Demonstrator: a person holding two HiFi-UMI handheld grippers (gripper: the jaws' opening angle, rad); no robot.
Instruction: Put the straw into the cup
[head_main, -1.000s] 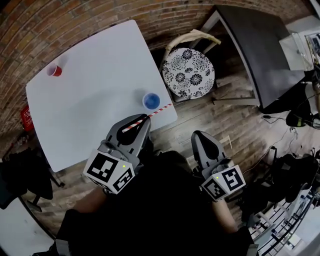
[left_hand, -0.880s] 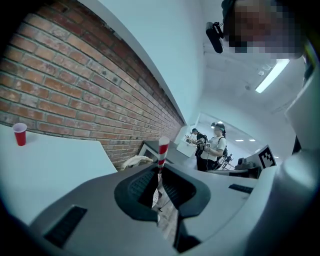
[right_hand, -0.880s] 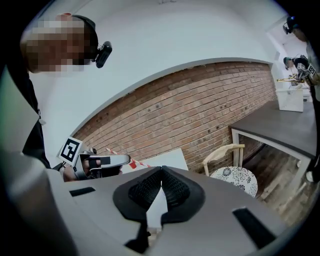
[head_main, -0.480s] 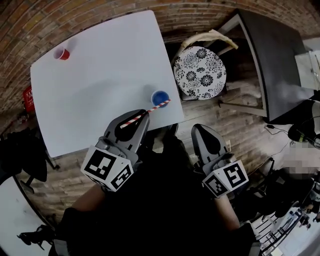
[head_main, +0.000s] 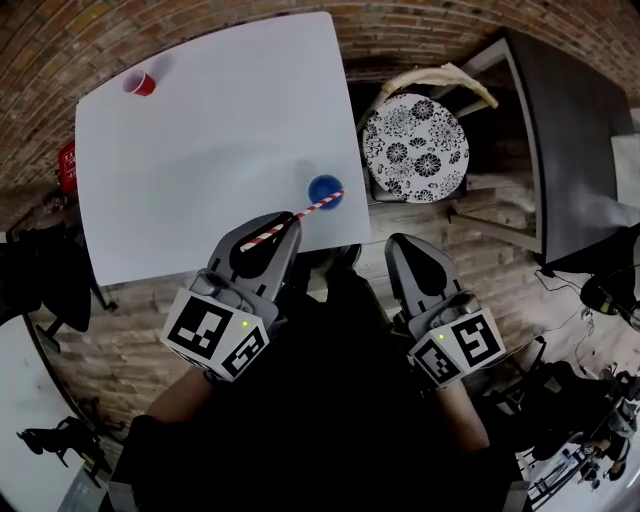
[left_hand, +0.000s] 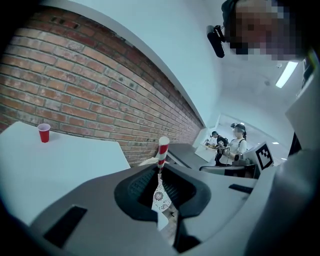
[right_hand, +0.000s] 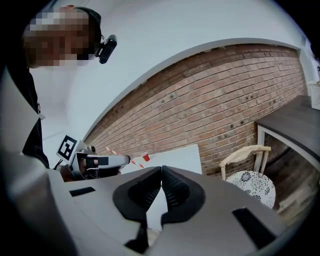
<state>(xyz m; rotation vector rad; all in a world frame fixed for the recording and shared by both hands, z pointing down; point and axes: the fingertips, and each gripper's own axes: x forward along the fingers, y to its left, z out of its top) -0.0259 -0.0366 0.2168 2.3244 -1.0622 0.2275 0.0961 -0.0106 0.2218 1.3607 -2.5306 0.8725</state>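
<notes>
While left tool (head_main: 285, 228) clamps straw (head_main: 310, 212), tip at blue cup (head_main: 325, 188), right tool (head_main: 405, 247) pressed together.

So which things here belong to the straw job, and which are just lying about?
In the job: striped straw, left gripper shut on it, blue cup near its tip, white table.
Lying about: red cup, floral chair, dark table, shut right gripper.

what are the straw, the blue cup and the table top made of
Straw: probably paper, matte, with red and white spiral stripes. Blue cup: likely thin plastic, uniform colour; too small to be sure. Table top: smooth white, laminate or painted board; which one is unclear.
</notes>
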